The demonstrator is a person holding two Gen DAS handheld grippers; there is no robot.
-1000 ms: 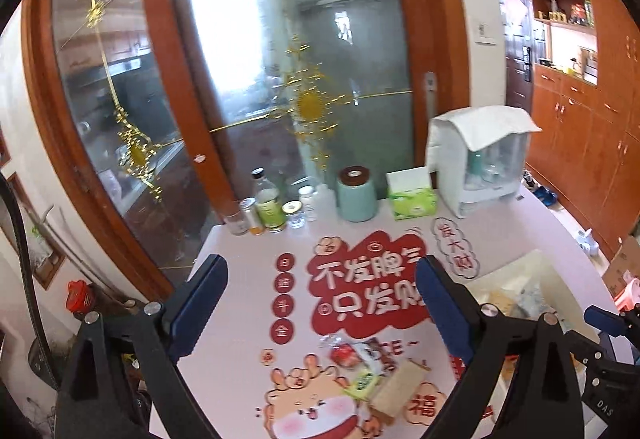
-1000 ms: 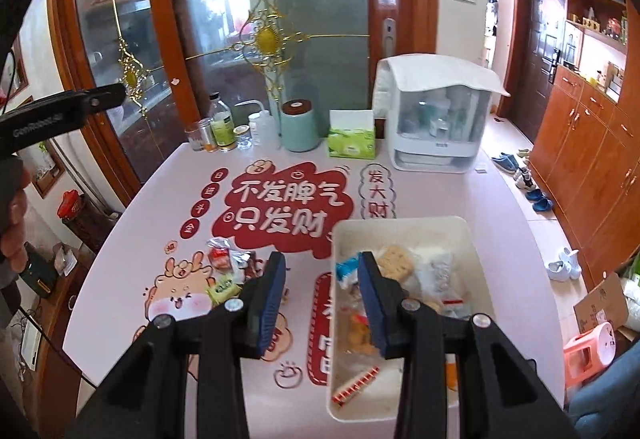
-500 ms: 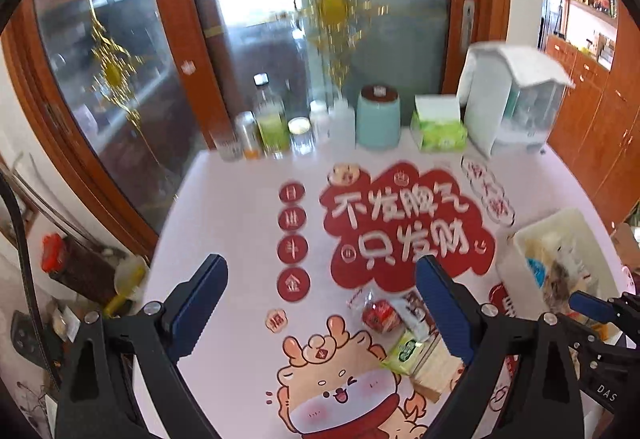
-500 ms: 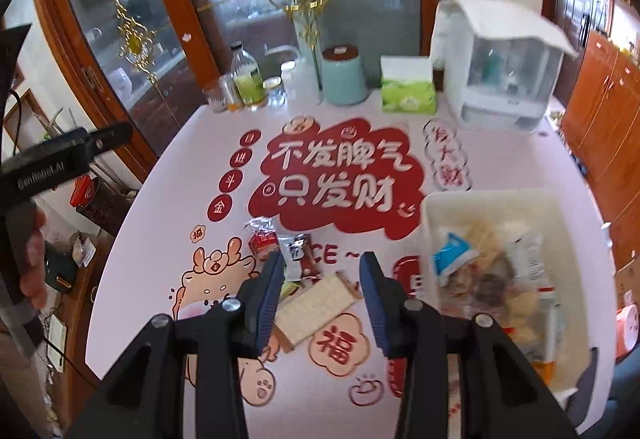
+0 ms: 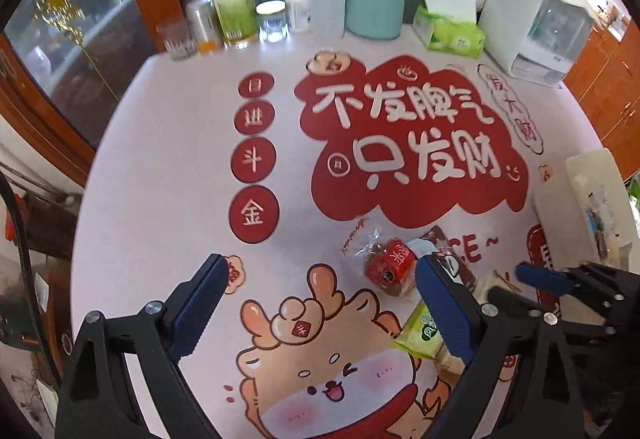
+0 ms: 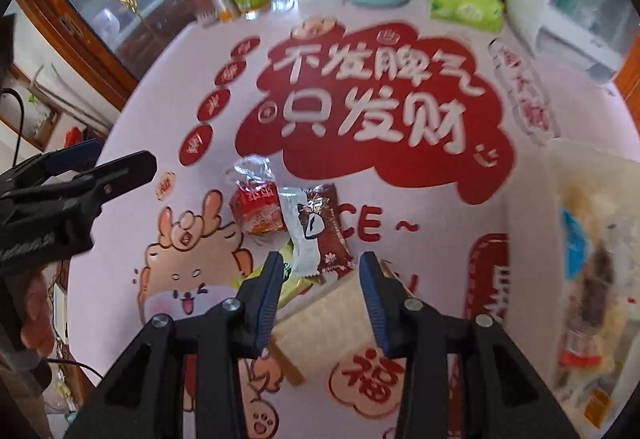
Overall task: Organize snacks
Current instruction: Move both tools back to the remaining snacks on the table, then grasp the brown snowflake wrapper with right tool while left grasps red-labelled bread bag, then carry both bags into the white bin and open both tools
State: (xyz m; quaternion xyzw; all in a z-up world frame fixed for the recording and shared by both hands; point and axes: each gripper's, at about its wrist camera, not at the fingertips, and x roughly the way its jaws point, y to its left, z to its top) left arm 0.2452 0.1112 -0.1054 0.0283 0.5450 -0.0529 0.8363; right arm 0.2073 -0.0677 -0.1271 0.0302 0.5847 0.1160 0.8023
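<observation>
A small heap of snacks lies on the printed tablecloth: a red packet in clear wrap (image 6: 258,205) (image 5: 394,265), a brown packet (image 6: 326,227), a white sachet (image 6: 300,235), a green-yellow packet (image 5: 424,331) and a beige cracker pack (image 6: 332,319). My right gripper (image 6: 322,279) is open, low over the cracker pack, jaws either side of it. My left gripper (image 5: 320,303) is open and empty, just left of the heap. The white bin (image 6: 560,167) (image 5: 580,167) with several snacks stands at the right.
At the table's far edge stand a glass (image 5: 180,41), bottles and jars (image 5: 236,7), a teal canister (image 5: 374,5), a green tissue box (image 5: 450,33) and a white dispenser (image 5: 536,15). Glass doors stand behind; wooden cabinets at right.
Both grippers have dropped and tilted down toward the table. The right gripper has moved left from over the bin to over the snack heap. Both stay open.
</observation>
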